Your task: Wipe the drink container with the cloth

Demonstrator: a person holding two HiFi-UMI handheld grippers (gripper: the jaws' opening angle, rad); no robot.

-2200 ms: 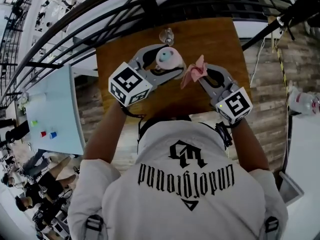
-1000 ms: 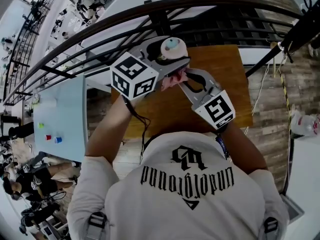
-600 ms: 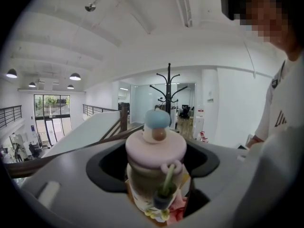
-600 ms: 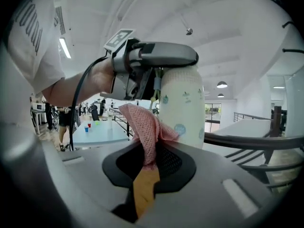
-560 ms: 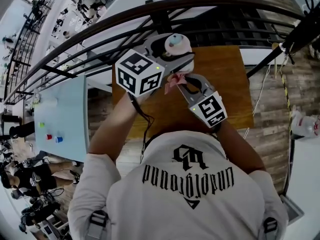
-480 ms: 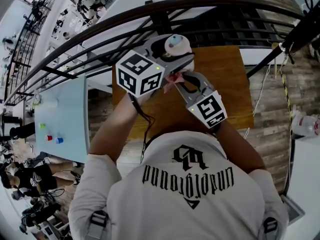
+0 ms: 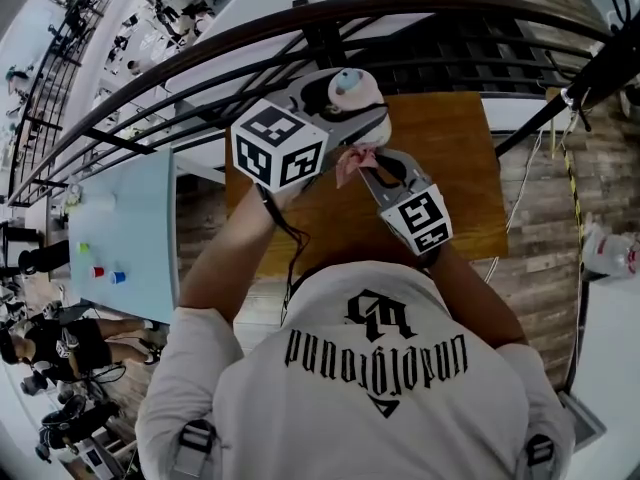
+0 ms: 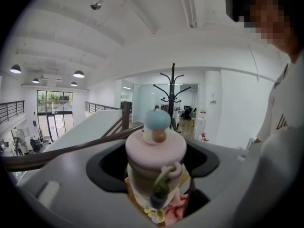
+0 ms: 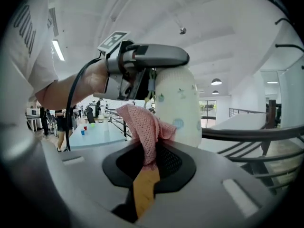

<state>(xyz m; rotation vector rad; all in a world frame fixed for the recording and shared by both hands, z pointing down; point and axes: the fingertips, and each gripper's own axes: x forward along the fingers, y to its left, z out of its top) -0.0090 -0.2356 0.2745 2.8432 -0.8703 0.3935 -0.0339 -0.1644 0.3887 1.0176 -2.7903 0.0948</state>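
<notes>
The wiping step is in hand. The left gripper [image 7: 352,103] has its jaws set wide and clamped around the bottle [image 8: 156,148], gripping it just below the pink lid with the blue cap on top. It holds the bottle upright in the air, above the far edge of the wooden table [image 7: 455,168] and not standing on it. The right gripper [image 7: 368,160] has its jaws drawn nearly together on the lower end of the pink cloth [image 9: 145,122]. The free part of the cloth bunches up above the jaws, and in the right gripper view it lies against the white side of the bottle, just under the left gripper. By my judgement the bottle's side is being rubbed, and only one patch of it is covered at this moment. The next move calls for drawing the cloth along or around the body with light pressure while the left gripper holds the bottle firm, perhaps turning it to bring up a fresh side; the back of the bottle cannot be seen. Counted: one bottle, one cloth, two grippers, one wooden table.
</notes>
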